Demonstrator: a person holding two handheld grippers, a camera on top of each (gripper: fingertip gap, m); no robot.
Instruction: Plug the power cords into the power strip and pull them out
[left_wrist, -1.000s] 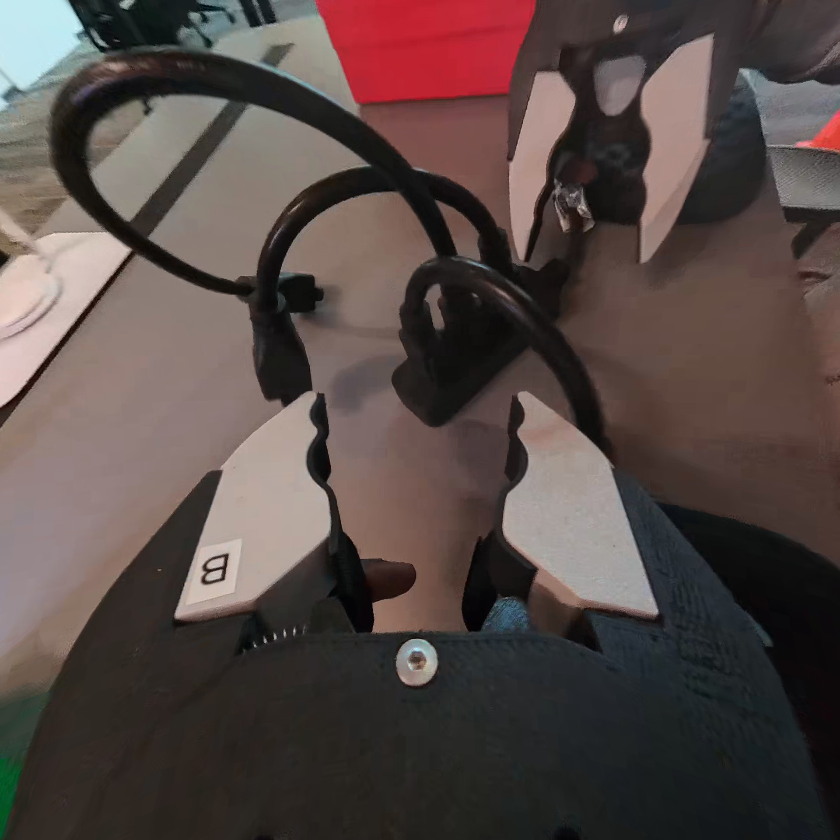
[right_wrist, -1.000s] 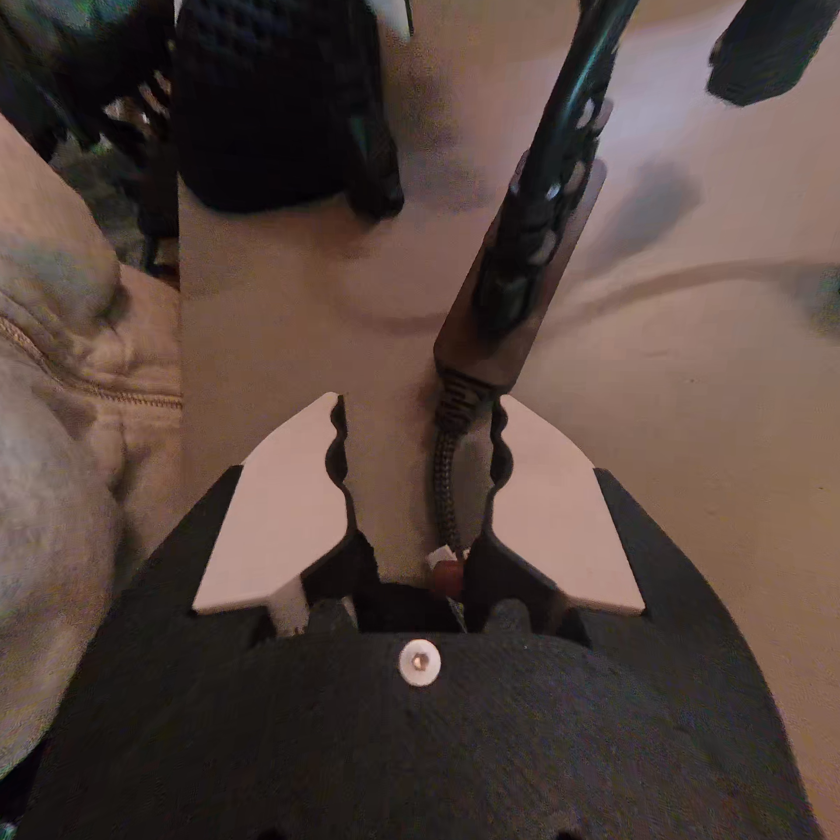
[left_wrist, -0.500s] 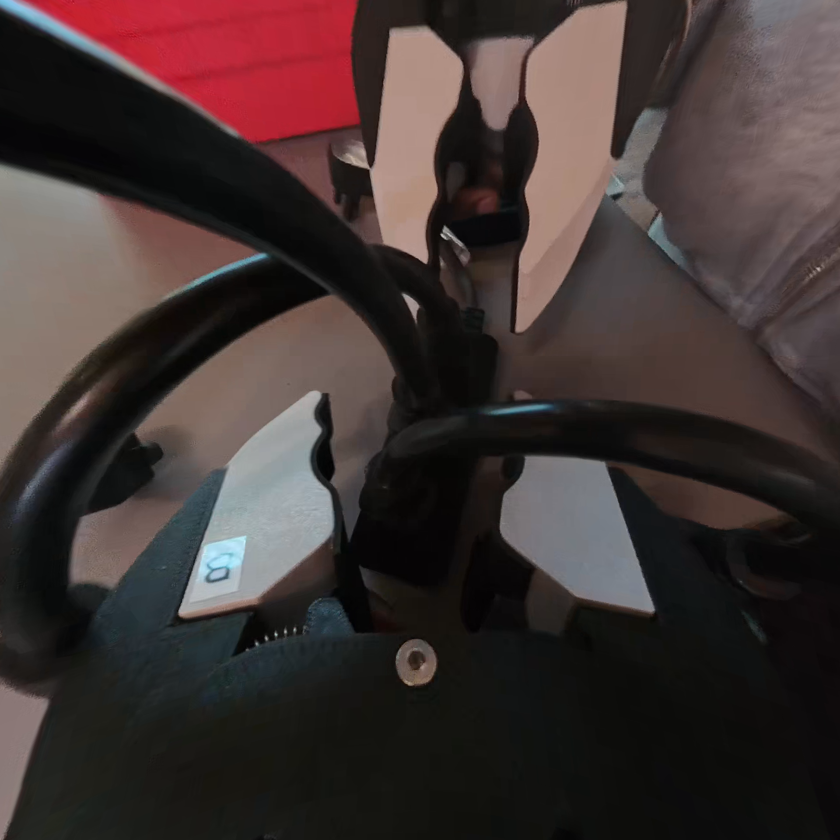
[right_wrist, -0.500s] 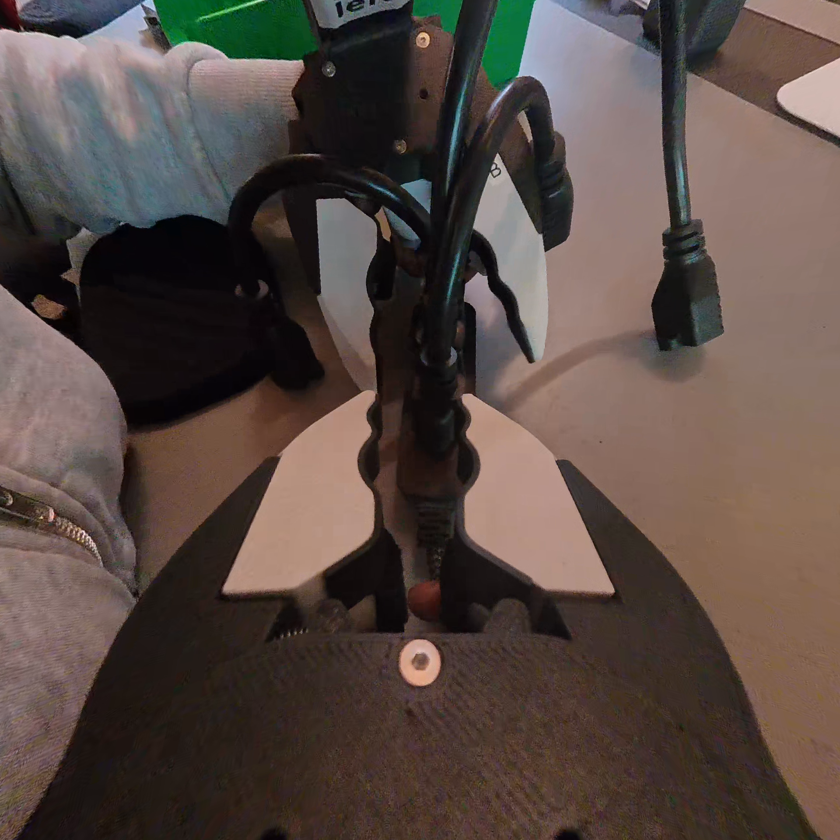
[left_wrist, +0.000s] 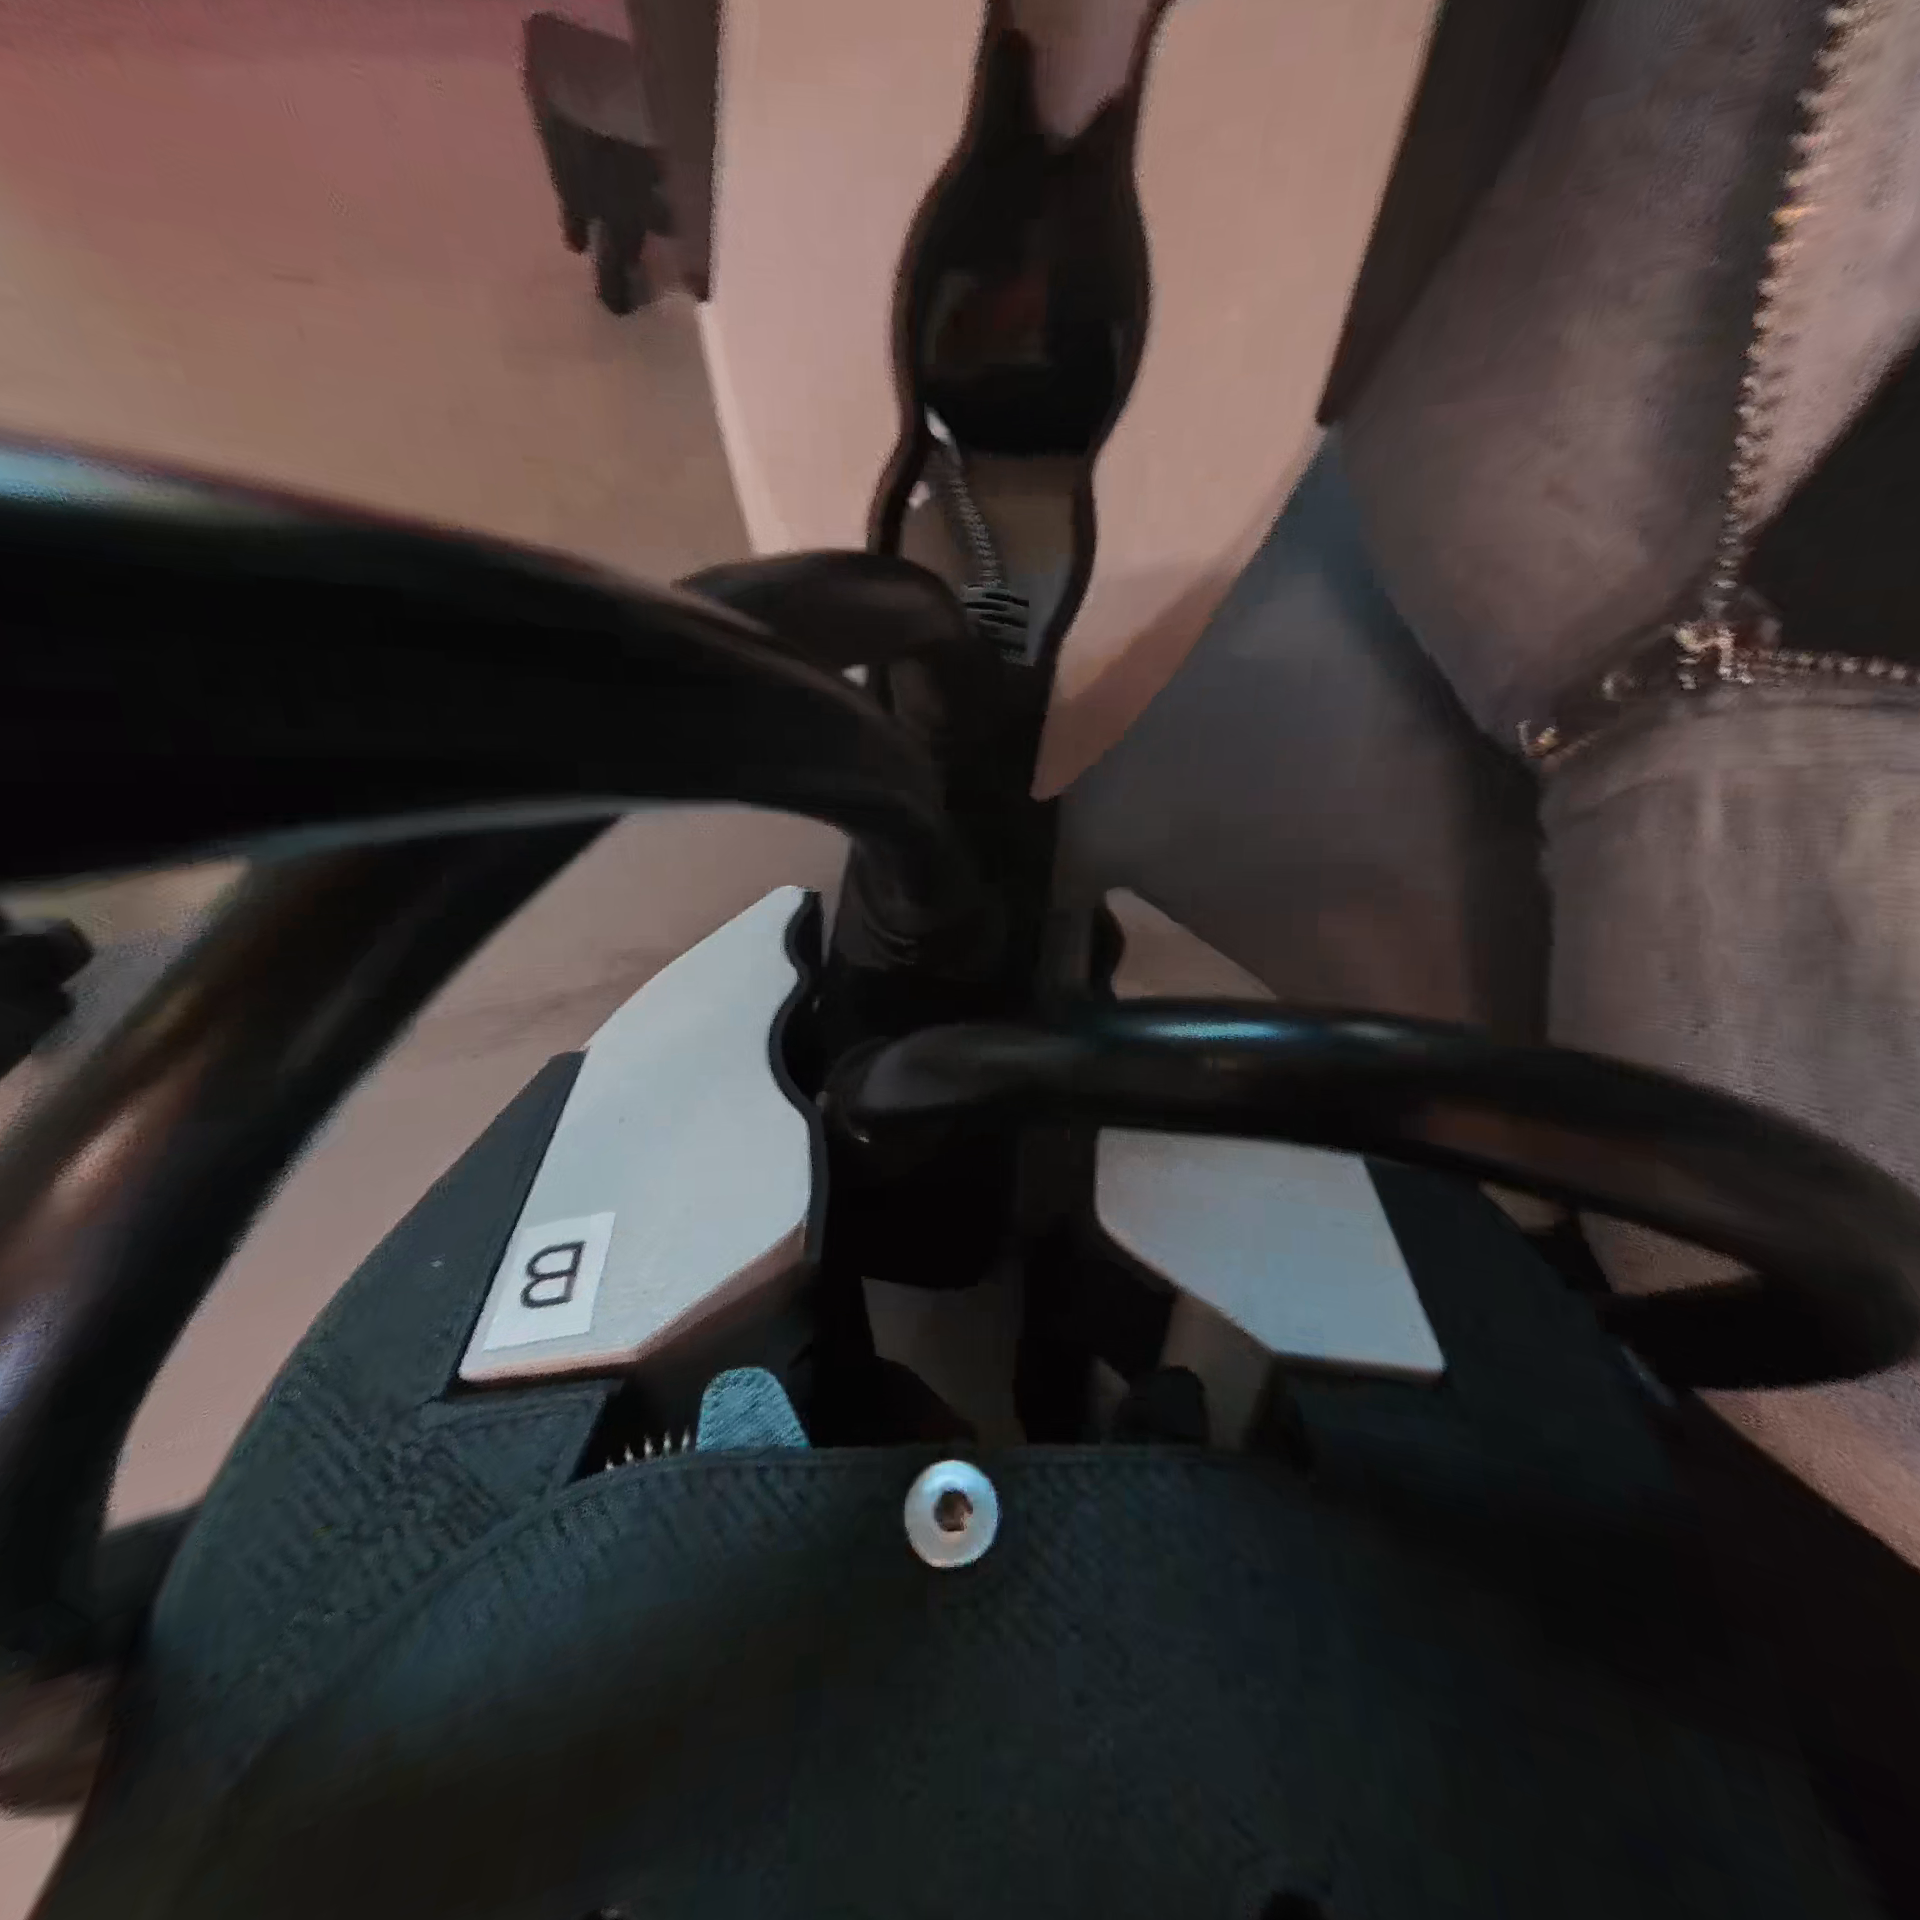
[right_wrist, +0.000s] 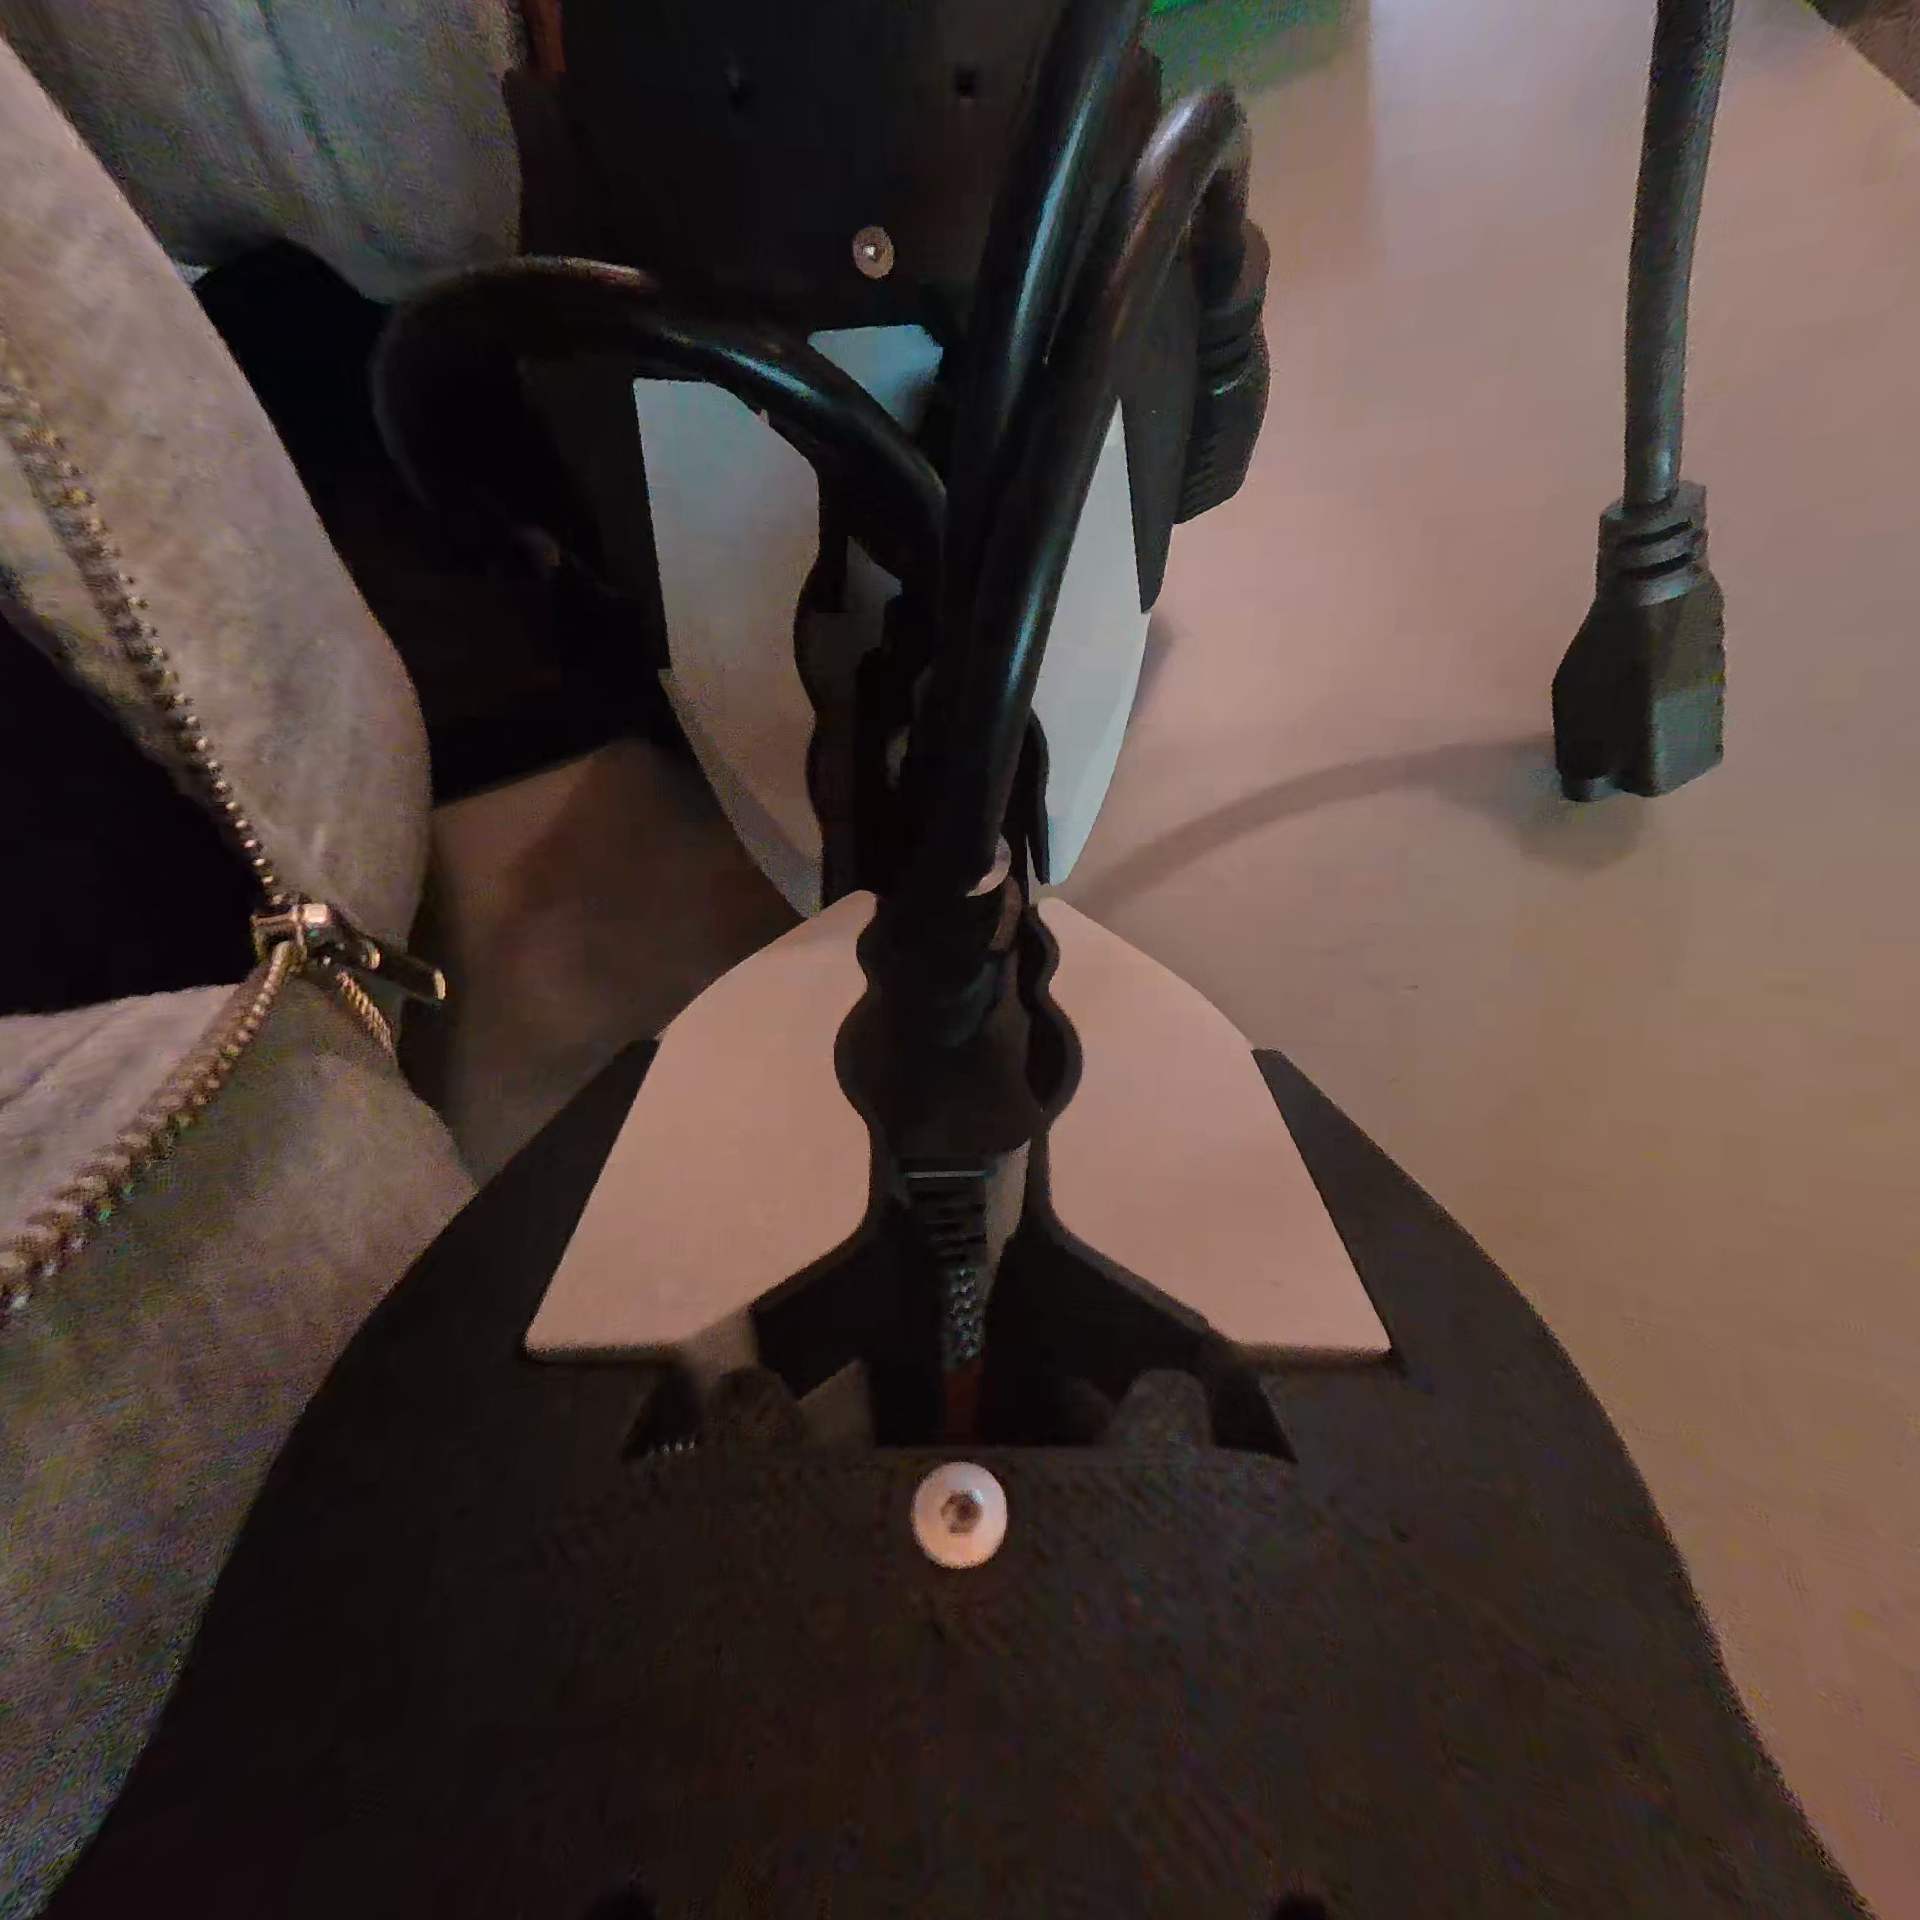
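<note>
A small black power strip lies on the table with black power cords plugged in and arching upward. My right gripper is shut on the strip's end, where its braided cable comes out. My left gripper faces it from the other end. Its jaws are closed in around the nearest black plug, whose cord loops off to the right. The right gripper also shows in the left wrist view, and the left gripper in the right wrist view. The sockets are hidden.
A loose black cord connector rests on the beige table to the right. A person's grey zipped jacket is close on the left and also shows in the left wrist view. Thick cord loops cross the left gripper's view. My two grippers' fingertips are within a few centimetres of each other.
Both grippers moved in toward each other along the strip. The right gripper shut on the strip's cable end. The left jaws narrowed around the near plug.
</note>
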